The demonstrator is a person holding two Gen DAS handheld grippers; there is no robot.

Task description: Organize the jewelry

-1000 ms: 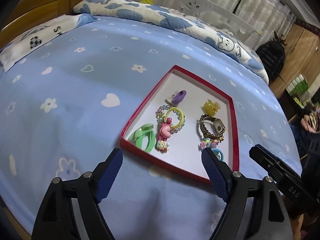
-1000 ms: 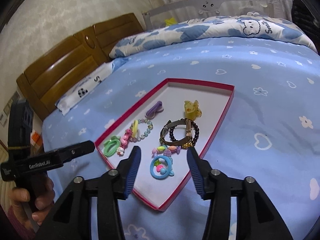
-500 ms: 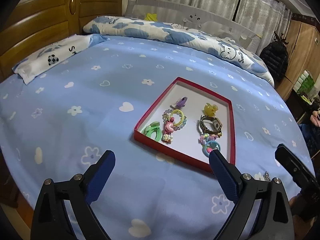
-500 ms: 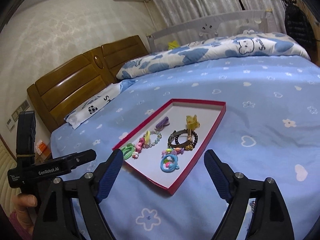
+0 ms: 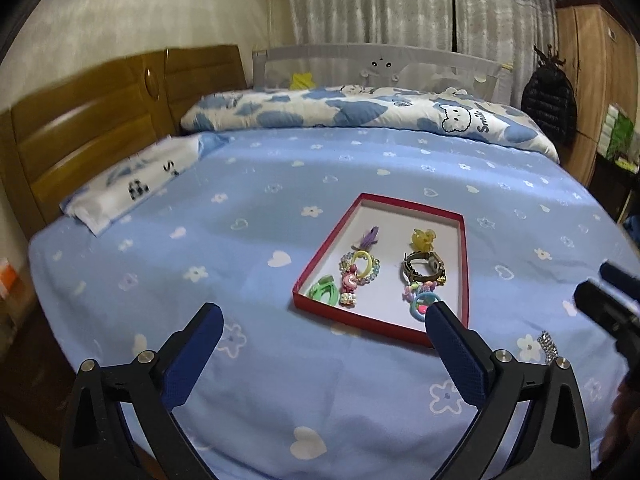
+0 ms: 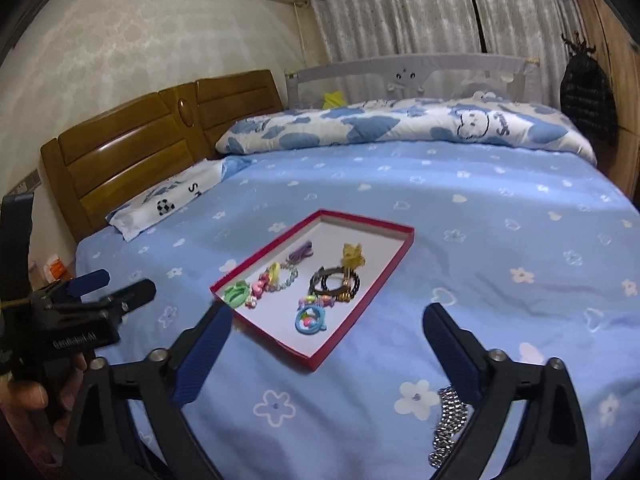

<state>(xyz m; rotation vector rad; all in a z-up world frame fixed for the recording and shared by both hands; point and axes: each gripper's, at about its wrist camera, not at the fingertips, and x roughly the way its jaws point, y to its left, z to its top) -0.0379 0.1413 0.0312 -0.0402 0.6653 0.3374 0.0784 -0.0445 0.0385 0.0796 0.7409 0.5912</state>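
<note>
We see the red tray (image 5: 464, 264) lying flat on the blue sheet (image 5: 280, 200), near the bed's front edge; inside it we count two rows of pieces. In the left row: one purple clip (image 5: 370, 237) at the far end, one beaded bracelet (image 5: 360, 266) with a yellow ring on it, one pink charm (image 5: 349, 282), one green tie (image 5: 323, 291) in the near corner. In the right row: one yellow claw clip (image 5: 423, 239), one watch (image 5: 423, 266) looped with a dark bead band, one blue ring (image 5: 424, 304) at the near end, touching a small bead cluster. One silver chain (image 6: 448, 424) lies on the sheet outside the tray, just beside the right gripper's (image 6: 326, 338) right finger; nothing stands between either gripper and the tray. Both grippers hang over the sheet on the near side of the tray; the left gripper (image 5: 324, 330) has its jaws spread wide, holding nothing; the right one likewise. Beyond lie one folded quilt (image 5: 360, 112), one pillow (image 5: 132, 188), a wooden headboard (image 5: 92, 132), a grey rail (image 5: 380, 60), curtains (image 5: 400, 0).
</note>
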